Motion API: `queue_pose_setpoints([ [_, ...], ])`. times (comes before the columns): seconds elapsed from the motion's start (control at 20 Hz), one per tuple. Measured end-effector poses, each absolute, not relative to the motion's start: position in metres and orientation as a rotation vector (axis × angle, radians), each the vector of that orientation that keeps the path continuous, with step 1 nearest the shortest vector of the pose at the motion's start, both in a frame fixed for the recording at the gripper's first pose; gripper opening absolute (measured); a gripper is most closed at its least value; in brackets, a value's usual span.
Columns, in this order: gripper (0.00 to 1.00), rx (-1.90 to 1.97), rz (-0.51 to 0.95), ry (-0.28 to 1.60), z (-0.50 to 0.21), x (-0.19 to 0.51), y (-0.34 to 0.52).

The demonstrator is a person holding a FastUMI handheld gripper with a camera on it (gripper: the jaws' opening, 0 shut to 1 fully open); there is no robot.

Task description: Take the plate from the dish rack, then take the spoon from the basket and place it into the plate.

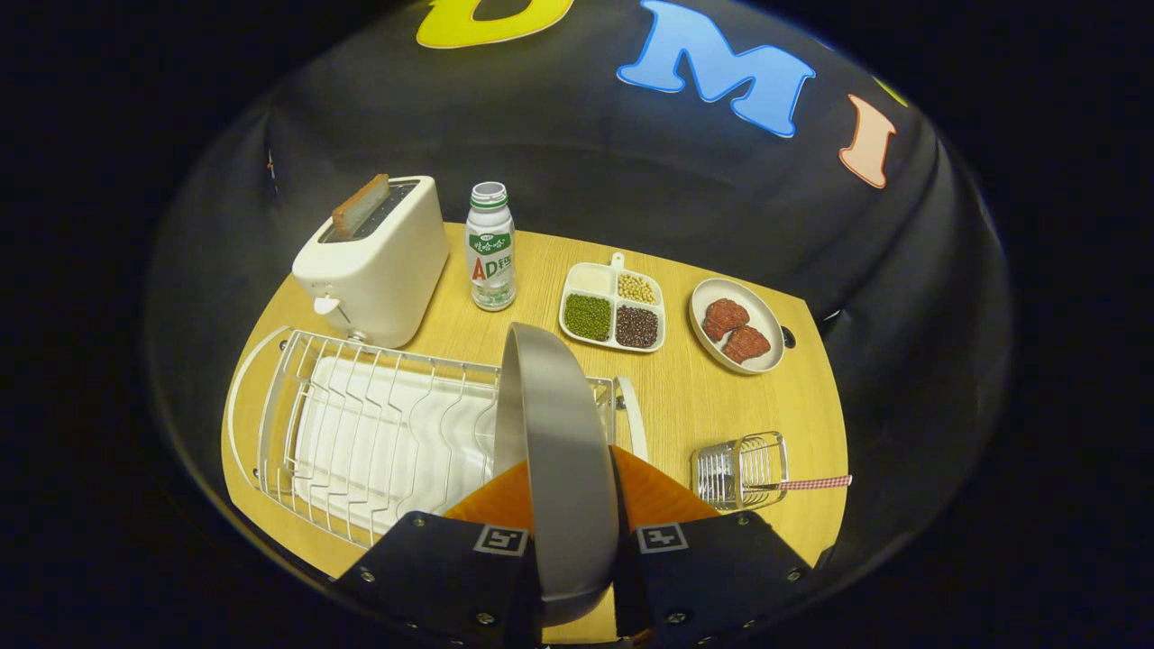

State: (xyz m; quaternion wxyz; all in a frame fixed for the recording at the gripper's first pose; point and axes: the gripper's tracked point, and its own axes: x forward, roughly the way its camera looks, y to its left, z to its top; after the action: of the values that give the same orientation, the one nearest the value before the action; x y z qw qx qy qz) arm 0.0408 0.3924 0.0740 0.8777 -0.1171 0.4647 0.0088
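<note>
Plate [554, 451] in tongs [572, 505] (above wooden table [721, 397])

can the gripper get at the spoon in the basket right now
Probably not: the gripper is shut on the plate, held on edge. The path to the spoon in the basket looks open otherwise.
</note>
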Motion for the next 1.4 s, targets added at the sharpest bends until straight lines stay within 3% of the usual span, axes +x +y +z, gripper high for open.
queue_pose_setpoints([
  [0.85, 0.29, 0.034, 0.138, 0.882, 0.162, -0.062, 0.265],
  [1.4, 0.29, 0.156, 0.205, 0.925, 0.09, -0.127, 0.198],
])
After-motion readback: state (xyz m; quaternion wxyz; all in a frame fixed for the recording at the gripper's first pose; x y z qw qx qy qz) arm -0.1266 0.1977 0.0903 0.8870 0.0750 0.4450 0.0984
